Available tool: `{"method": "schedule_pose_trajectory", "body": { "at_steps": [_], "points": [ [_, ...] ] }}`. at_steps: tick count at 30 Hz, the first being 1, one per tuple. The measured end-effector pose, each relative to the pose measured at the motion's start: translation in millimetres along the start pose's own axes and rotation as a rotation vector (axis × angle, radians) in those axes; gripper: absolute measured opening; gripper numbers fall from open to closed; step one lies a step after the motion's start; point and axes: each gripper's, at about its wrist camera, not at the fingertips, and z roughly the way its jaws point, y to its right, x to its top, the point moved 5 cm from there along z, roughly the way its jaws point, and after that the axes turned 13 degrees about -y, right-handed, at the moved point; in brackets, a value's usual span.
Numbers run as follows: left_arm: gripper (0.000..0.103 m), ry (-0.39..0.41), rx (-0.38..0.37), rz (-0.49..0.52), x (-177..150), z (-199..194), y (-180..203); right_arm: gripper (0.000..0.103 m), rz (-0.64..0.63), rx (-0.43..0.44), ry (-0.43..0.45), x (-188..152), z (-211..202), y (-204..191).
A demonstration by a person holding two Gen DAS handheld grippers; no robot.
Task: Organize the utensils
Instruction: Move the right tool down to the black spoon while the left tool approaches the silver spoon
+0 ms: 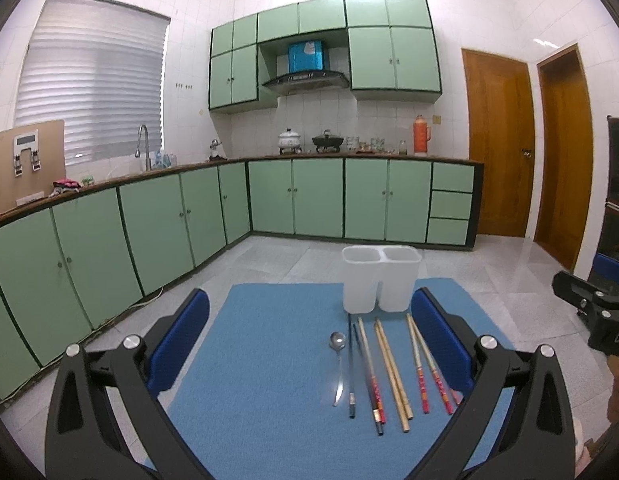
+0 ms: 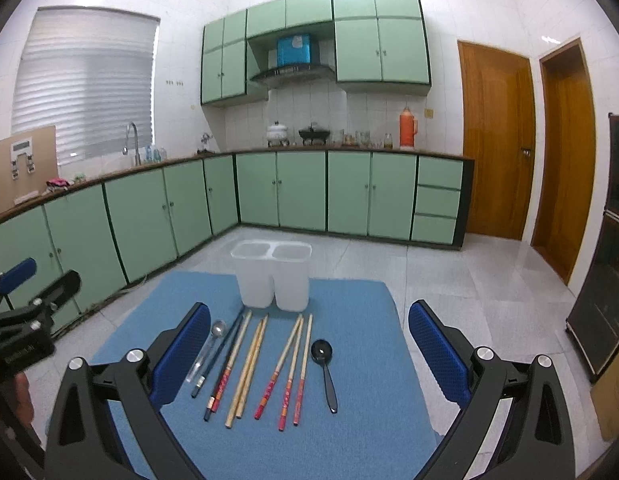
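Both grippers, left gripper (image 1: 309, 340) and right gripper (image 2: 309, 354), are hovering spread wide, gripping nothing. The utensils (image 2: 265, 364) are lying in a row on the blue mat (image 2: 365, 420), near the white two-compartment holder (image 2: 273, 276). Tightly packed chopsticks are risking a double pick. The clear-handled spoon (image 2: 207, 350) is hiding partly behind a finger.

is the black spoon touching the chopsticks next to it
Apart. The right wrist view shows blue mat between the black spoon and the nearest red-tipped chopstick.
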Motion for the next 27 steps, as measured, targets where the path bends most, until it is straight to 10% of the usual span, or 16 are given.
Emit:
{"method": "schedule_pose_trajectory", "body": {
  "at_steps": [17,22,27],
  "points": [
    [0.097,-0.460,-0.007,-0.034,-10.8,202.3,-32.9,0.064,-0.005,0.092,-0.430,-2.5,196.7,28.7],
    [0.074,-0.582,-0.041,-0.012,-22.8,247.8,-16.6,0.054,-0.010,0.099,-0.566,-16.1,246.1,28.0],
    [0.074,-0.635,-0.063,0.009,-33.5,276.6,-2.1,0.053,-0.039,0.105,-0.618,-26.3,270.6,25.6]
  ]
}}
